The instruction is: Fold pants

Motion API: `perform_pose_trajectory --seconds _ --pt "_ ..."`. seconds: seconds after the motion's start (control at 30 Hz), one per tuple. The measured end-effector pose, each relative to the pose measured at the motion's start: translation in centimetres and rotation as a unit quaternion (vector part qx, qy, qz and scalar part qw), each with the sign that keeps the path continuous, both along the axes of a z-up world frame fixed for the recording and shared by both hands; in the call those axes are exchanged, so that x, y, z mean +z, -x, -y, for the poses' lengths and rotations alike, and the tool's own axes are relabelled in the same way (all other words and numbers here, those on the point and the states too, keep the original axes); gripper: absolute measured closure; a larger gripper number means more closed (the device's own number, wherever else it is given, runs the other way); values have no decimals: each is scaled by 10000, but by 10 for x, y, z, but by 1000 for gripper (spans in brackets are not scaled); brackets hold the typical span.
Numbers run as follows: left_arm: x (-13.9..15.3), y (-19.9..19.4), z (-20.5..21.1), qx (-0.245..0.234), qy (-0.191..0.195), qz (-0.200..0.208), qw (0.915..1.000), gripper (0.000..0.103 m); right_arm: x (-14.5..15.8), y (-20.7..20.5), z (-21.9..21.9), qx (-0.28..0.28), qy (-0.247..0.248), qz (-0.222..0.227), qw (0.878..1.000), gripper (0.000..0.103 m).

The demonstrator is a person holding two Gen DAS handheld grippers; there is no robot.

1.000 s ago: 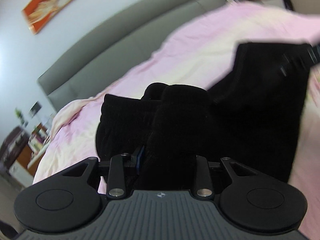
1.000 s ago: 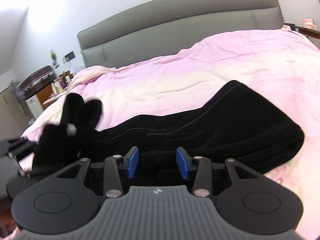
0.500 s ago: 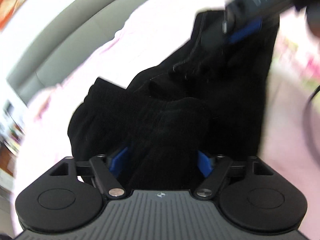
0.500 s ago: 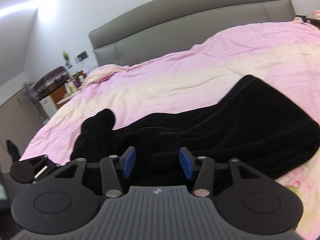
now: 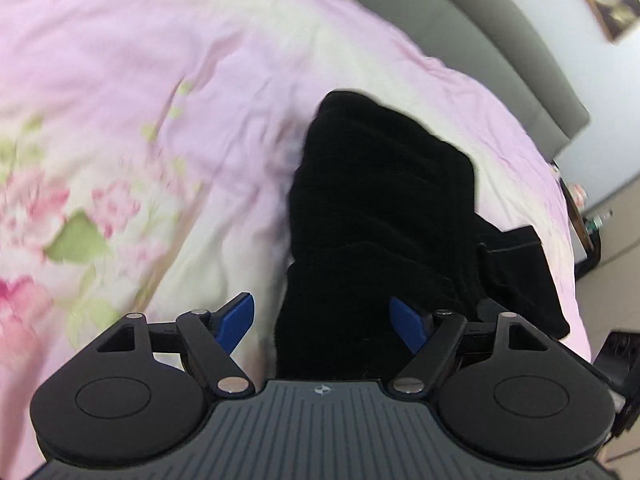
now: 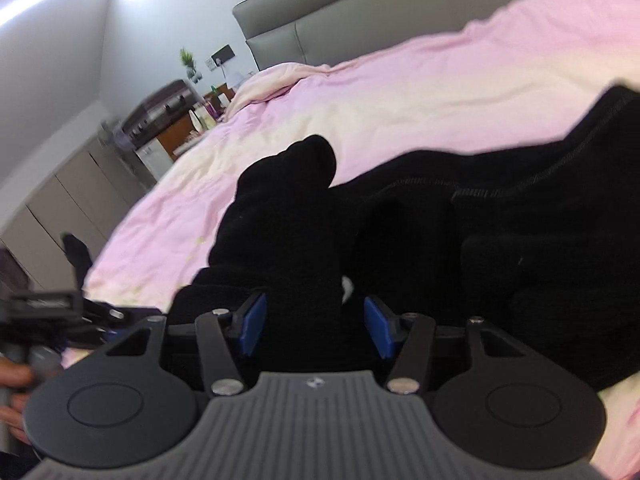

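Black soft fabric pants [image 5: 384, 216] lie bunched on the pink floral quilted bed [image 5: 120, 120]; left gripper [image 5: 324, 320] and right gripper [image 6: 312, 324] both spread wide over folds, grey padded headboard [image 6: 360, 8] behind.

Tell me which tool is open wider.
The left tool: its blue pads stand farther apart, with pink bedspread showing between one pad and the black pants. The right tool's narrower gap is filled by fabric.

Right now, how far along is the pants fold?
Done: the black knit pants lie lengthwise on the pink floral bedspread, legs apparently stacked. In hand: the leg end sits bunched between the open left gripper and open right gripper, neither clamped. Left: flattening the bunch and finishing the fold.
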State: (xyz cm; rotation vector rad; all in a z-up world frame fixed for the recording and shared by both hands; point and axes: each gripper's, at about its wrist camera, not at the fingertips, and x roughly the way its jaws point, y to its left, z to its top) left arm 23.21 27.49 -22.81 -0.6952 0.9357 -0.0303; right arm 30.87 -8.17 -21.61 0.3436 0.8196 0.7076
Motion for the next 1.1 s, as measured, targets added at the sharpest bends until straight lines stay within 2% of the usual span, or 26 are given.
perform_pose_trajectory --seconds 0.07,0.1,0.17,0.27,0.33,0.4,0.5,0.53,0.6,0.67,0.73,0.77,0.83,0.87,0.9,0.93,1.0,1.1 --pt "-9 -2 5 64 256 35 9996 14 -4 -2 1 130 -218 -176 9995 69" --pt "-7 0 16 50 279 59 9996 14 -2 0 0 240 -172 -101 9995 84" --pt "-5 -2 27 -18 104 109 9999 12 9 4 1 381 -120 108 9991 89" --pt "13 -6 48 -185 -333 354 9986 15 34 12 15 401 -424 397 9975 93" --pt "23 -3 59 -374 -478 458 9971 15 44 16 23 404 -398 445 9974 93" --pt "23 -7 68 -597 -616 445 9953 15 39 15 32 304 -257 219 9990 93" --pt "14 -15 82 -872 -861 245 9922 14 -2 0 36 -114 143 -538 9984 91" --pt "11 -17 84 -843 -893 202 9922 13 -15 -4 35 -210 131 -638 9977 91" --pt "7 -18 87 -696 -901 131 9934 10 -23 -9 32 -302 39 -626 9976 89" --pt "3 -17 84 -567 -812 58 9951 7 -18 -9 24 -301 216 -531 9979 88" --pt "0 -16 81 -538 -723 -1 9959 6 -9 -4 18 -290 571 -287 9975 82" --pt "-1 -15 79 -540 -706 -4 9960 6 0 2 14 -298 914 31 9954 76" --pt "0 -13 77 -536 -718 -8 9960 6 22 19 3 -407 1686 923 9805 78" --pt "0 -12 76 -518 -687 -15 9963 6 32 26 -1 -413 1808 1269 9744 78" --pt "0 -12 76 -487 -655 -25 9967 5 41 30 -2 -341 1718 1522 9727 78" --pt "0 -12 76 -457 -650 -29 9968 5 47 31 -5 -252 1589 1598 9740 78" --pt "0 -11 78 -418 -662 -43 9969 5 50 24 -16 -44 1446 1471 9785 78" --pt "1 -9 77 -433 -685 -85 9967 5 35 12 -37 245 1481 1164 9818 79"
